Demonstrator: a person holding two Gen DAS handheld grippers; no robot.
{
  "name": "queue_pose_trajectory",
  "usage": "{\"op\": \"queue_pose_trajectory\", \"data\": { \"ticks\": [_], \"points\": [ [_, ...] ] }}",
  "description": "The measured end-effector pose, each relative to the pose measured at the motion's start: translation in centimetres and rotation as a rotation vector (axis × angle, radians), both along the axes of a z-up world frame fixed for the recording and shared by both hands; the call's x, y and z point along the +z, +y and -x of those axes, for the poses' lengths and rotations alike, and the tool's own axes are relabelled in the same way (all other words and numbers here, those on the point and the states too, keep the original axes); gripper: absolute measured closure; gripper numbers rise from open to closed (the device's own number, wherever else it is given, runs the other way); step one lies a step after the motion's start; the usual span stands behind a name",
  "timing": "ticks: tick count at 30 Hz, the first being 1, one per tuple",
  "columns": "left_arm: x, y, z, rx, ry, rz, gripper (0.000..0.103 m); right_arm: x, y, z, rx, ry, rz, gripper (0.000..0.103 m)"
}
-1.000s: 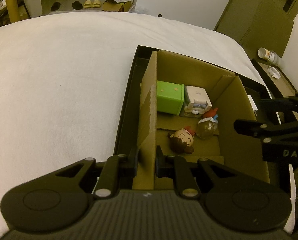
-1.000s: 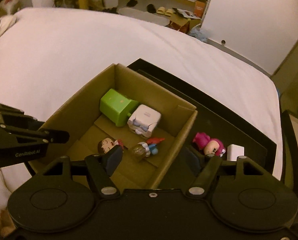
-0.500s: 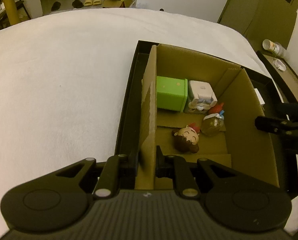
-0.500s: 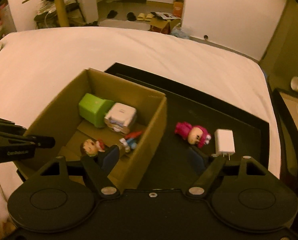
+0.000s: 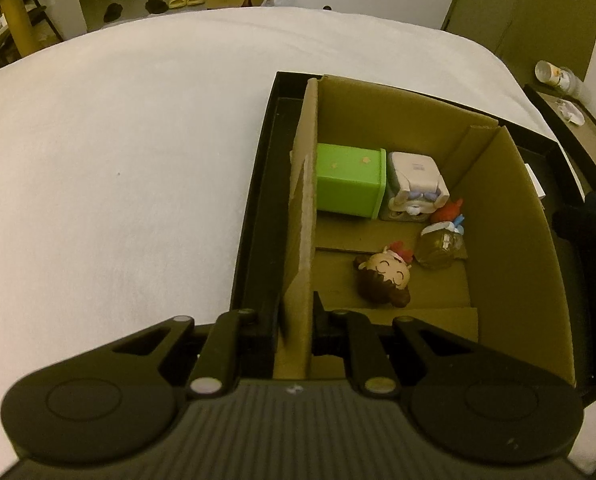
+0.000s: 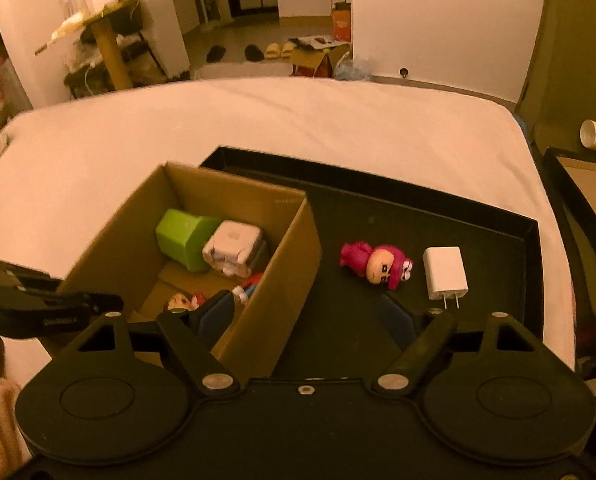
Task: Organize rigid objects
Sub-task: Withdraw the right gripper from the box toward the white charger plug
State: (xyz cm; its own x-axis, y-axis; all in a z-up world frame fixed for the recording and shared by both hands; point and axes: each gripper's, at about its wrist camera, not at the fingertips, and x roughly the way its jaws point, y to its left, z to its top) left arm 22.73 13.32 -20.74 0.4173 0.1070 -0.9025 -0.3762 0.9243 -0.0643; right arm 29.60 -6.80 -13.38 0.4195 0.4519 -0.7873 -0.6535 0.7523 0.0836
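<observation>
Right hand-held gripper (image 6: 311, 312), jaws just widened and empty, faces the pink doll (image 6: 373, 266) lying crosswise upper right of it, while the left hand-held gripper (image 5: 298, 322) pinches the box (image 5: 302, 208) wall.

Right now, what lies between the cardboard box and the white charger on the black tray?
In the right wrist view, only the pink doll lies between the cardboard box and the white charger, on the black tray.

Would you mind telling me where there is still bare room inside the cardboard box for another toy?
In the cardboard box, the free floor is the near strip below the brown-haired figure, towards the right wall. The far end is crowded: green cube, white cube toy and clear-bodied figure sit close together. The left gripper clamps the left wall.
</observation>
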Motion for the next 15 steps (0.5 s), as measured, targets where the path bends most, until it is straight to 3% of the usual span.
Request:
{"op": "queue_pose_trajectory", "data": {
  "ticks": [7, 15],
  "points": [
    [0.4, -0.2, -0.4, -0.002, 0.020, -0.025, 0.091, -0.2, -1.6, -1.6, -0.061, 0.003, -0.038, 0.024],
    [1.2, -0.6, -1.3, -0.027, 0.049, -0.056, 0.092, -2.4, -2.9, -3.6, -0.158, 0.032, -0.049, 0.024]
  ]
}}
